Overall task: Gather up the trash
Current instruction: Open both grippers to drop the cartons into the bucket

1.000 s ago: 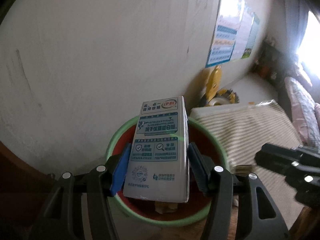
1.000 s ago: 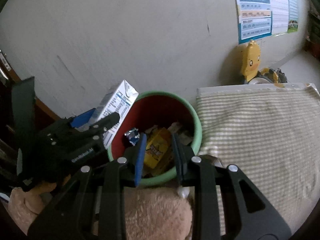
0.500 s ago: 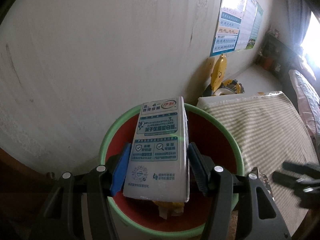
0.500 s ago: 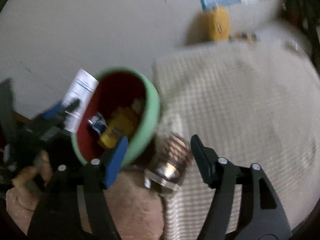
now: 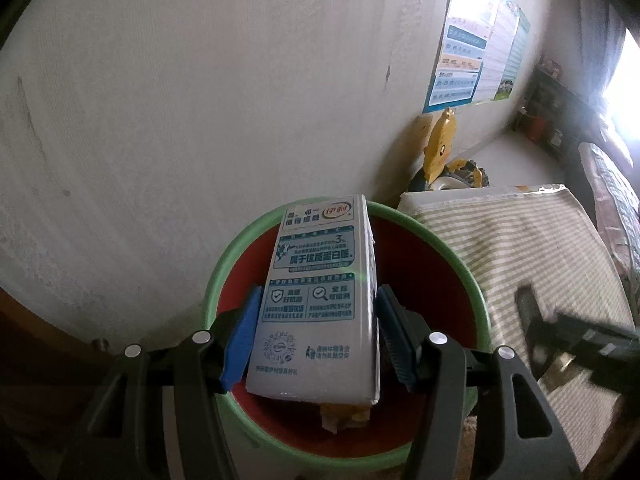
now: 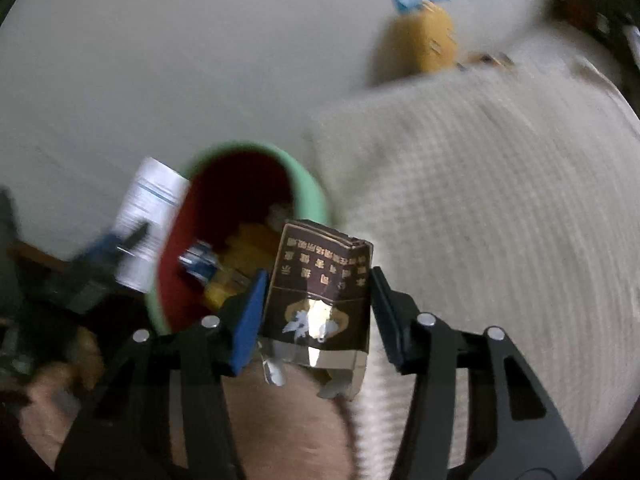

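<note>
Item one: a white rectangular milk carton with teal printed panels [image 5: 320,300], standing upright between the blue pads of the left gripper [image 5: 318,336], which is clamping it on both sides. It is hanging directly over the mouth of a round bin with a pale green rim and red inside [image 5: 472,276], which is sitting against a pale plastered wall [image 5: 200,100].

Item two: a dark brown crumpled cigarette pack with gold lettering and torn silver foil at its near end [image 6: 320,300], sitting between the fingers of the right gripper [image 6: 318,312]. The jaws are closing; the left pad is touching the pack, and the right pad is standing just beside it.

Item three: yellow and blue wrappers [image 6: 236,264], lying inside the bin.

Item four: a green-and-cream striped cloth-covered pad [image 5: 520,248], lying just right of the bin.

Item five: a yellow duck-shaped toy [image 5: 440,148], leaning at the wall behind.
</note>
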{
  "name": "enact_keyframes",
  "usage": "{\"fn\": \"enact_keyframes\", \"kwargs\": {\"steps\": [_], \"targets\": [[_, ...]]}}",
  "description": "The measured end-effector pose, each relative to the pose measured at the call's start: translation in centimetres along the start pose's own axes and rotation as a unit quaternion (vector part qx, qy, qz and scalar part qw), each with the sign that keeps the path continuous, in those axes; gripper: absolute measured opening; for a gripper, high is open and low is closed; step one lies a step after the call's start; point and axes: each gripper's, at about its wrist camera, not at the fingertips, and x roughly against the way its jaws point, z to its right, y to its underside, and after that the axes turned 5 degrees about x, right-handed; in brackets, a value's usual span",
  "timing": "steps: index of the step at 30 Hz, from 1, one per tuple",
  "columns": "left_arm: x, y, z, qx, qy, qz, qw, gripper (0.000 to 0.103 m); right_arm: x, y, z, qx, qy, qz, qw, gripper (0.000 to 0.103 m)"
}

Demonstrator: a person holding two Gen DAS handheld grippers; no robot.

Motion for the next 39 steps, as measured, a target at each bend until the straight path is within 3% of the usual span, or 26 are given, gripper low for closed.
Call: {"fn": "enact_keyframes", "kwargs": {"steps": [2, 4, 11, 15, 19, 24, 27, 28, 29, 32, 35, 39], "targets": [[0.0, 0.0, -0.2, 0.004, -0.006, 0.003, 1.0000, 0.059, -0.3, -1.2, -1.4, 0.011, -0.024, 0.003, 1.000, 0.055], [0.2, -0.1, -0.4, 0.009, -0.012, 0.007, 0.9999, 0.073, -0.8, -2.0, -2.0, 0.010, -0.037, 0.000, 0.999, 0.079], [3.4, -0.3, -0.3, 0.030, -0.015, 0.042, 0.9986, 0.082, 3.3, -1.6, -1.3, 0.003, -0.033, 0.062, 0.998, 0.080], [7.3, -0.4, 2.7, 0.013, 0.008, 0.098, 0.9951, 0.095, 8.1, 0.0, -0.1, 0.029, 0.020, 0.125, 0.992, 0.082], [10.5, -0.9, 6.1, -0.008, 0.035, 0.139, 0.9897, 0.095, 13.5, 1.8, 1.2, 0.051, 0.068, 0.191, 0.978, 0.086], [14.5, -1.2, 10.7, -0.021, 0.077, 0.192, 0.9782, 0.095, 19.5, 3.2, 3.0, 0.078, 0.124, 0.283, 0.948, 0.099], [16.5, -0.9, 13.0, -0.019, 0.097, 0.224, 0.9696, 0.095, 22.5, 4.6, 4.7, 0.085, 0.182, 0.344, 0.917, 0.099], [17.2, -0.8, 14.0, -0.018, 0.099, 0.240, 0.9655, 0.095, 23.4, 5.4, 5.5, 0.086, 0.217, 0.365, 0.901, 0.099], [17.6, -0.5, 14.7, -0.020, 0.099, 0.252, 0.9626, 0.095, 24.0, 5.8, 6.1, 0.088, 0.237, 0.371, 0.894, 0.099], [18.9, -0.1, 17.3, -0.030, 0.097, 0.273, 0.9565, 0.095, 25.2, 6.8, 8.5, 0.077, 0.246, 0.366, 0.894, 0.099], [19.5, 0.3, 19.3, -0.043, 0.105, 0.268, 0.9568, 0.095, 25.5, 8.1, 11.0, 0.043, 0.264, 0.370, 0.890, 0.099], [19.6, 1.1, 21.2, -0.047, 0.095, 0.259, 0.9602, 0.095, 25.2, 8.8, 13.4, 0.011, 0.279, 0.342, 0.897, 0.099]]}}
